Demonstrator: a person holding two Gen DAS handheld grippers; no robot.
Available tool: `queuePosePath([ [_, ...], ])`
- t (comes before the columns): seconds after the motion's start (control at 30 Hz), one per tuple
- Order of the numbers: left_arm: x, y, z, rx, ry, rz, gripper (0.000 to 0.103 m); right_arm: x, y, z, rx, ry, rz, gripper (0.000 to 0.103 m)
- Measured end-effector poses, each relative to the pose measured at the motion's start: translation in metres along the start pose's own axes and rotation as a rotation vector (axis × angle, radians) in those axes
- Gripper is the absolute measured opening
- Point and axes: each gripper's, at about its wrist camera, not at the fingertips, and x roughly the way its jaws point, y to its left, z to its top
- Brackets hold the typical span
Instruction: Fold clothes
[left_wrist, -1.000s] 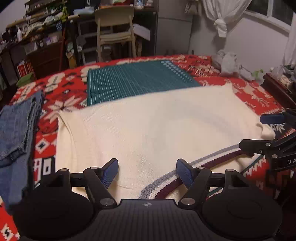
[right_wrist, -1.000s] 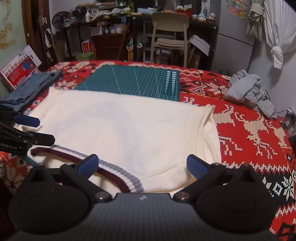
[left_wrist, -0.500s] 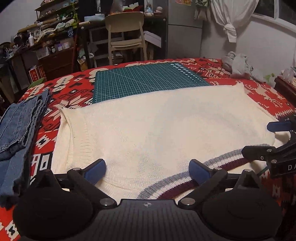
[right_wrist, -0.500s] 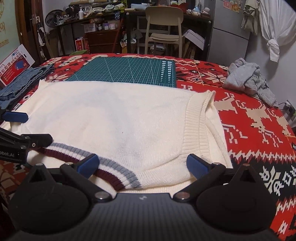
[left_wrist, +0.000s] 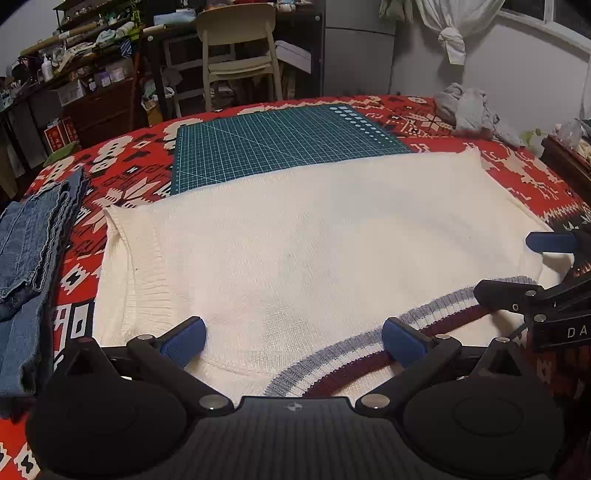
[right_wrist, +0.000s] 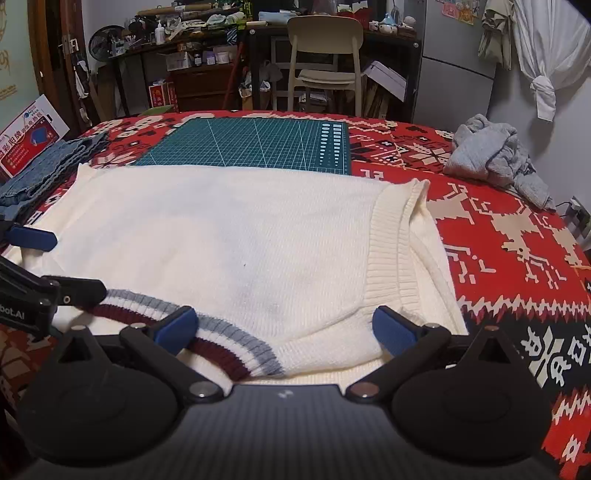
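**Both grippers held open over a cream sweater**

Nearest, the left gripper (left_wrist: 293, 341) and the right gripper (right_wrist: 283, 328) are seen with fingers spread wide, nothing gripped, both poised just above the near edge of the cream knitted sweater (left_wrist: 314, 240). Its grey-and-maroon striped V-neck trim (right_wrist: 207, 338) is crossed by the inner fingers of both. The sweater is spread flat on the red patterned cloth-covered desk (right_wrist: 517, 236). Beyond it, a green gridded cutting mat (left_wrist: 280, 144) is partly overlapped. Folded blue denim (left_wrist: 29, 251) is laid at the left, crumpled grey clothing (right_wrist: 495, 155) far right.
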Motion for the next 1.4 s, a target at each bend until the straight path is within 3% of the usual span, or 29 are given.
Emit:
queuePosePath([
  [0.23, 0.001, 0.000, 0.003, -0.007, 0.023, 0.004, 0.103, 0.002, 0.002, 0.004, -0.002, 0.021, -0.007, 0.103],
  [0.4, -0.001, -0.003, 0.002, -0.036, -0.020, 0.045, 0.103, 0.000, 0.002, 0.003, -0.002, 0.013, -0.004, 0.102],
  [0.47, -0.004, -0.007, 0.005, -0.020, -0.015, 0.062, 0.097, -0.002, 0.001, 0.005, 0.011, 0.016, -0.001, 0.102],
  [0.53, -0.011, -0.010, 0.010, 0.005, -0.007, 0.041, 0.091, -0.010, 0.000, 0.009, 0.029, 0.003, -0.009, 0.102],
  [0.7, -0.047, -0.009, 0.022, -0.025, -0.070, -0.044, 0.091, -0.047, 0.004, 0.026, 0.006, -0.085, -0.045, 0.102],
  [0.8, -0.062, -0.011, 0.024, -0.033, -0.101, -0.072, 0.091, -0.066, 0.009, 0.031, 0.007, -0.095, -0.026, 0.101],
  [1.0, -0.062, -0.015, 0.014, -0.060, -0.057, -0.111, 0.054, -0.081, 0.031, 0.024, -0.019, -0.091, -0.016, 0.074],
  [1.07, -0.058, -0.016, 0.009, -0.065, -0.032, -0.123, 0.035, -0.076, 0.036, 0.022, -0.021, -0.071, 0.000, 0.051],
  [1.13, -0.054, -0.015, 0.006, -0.073, -0.015, -0.141, 0.028, -0.069, 0.039, 0.021, -0.015, -0.052, 0.023, 0.032],
  [1.23, -0.048, -0.009, 0.006, -0.115, 0.000, -0.184, 0.016, -0.058, 0.043, 0.020, -0.005, -0.023, 0.058, 0.014],
  [1.4, -0.030, -0.003, 0.009, -0.180, 0.040, -0.244, 0.010, -0.040, 0.051, 0.019, 0.005, 0.020, 0.115, 0.008],
])
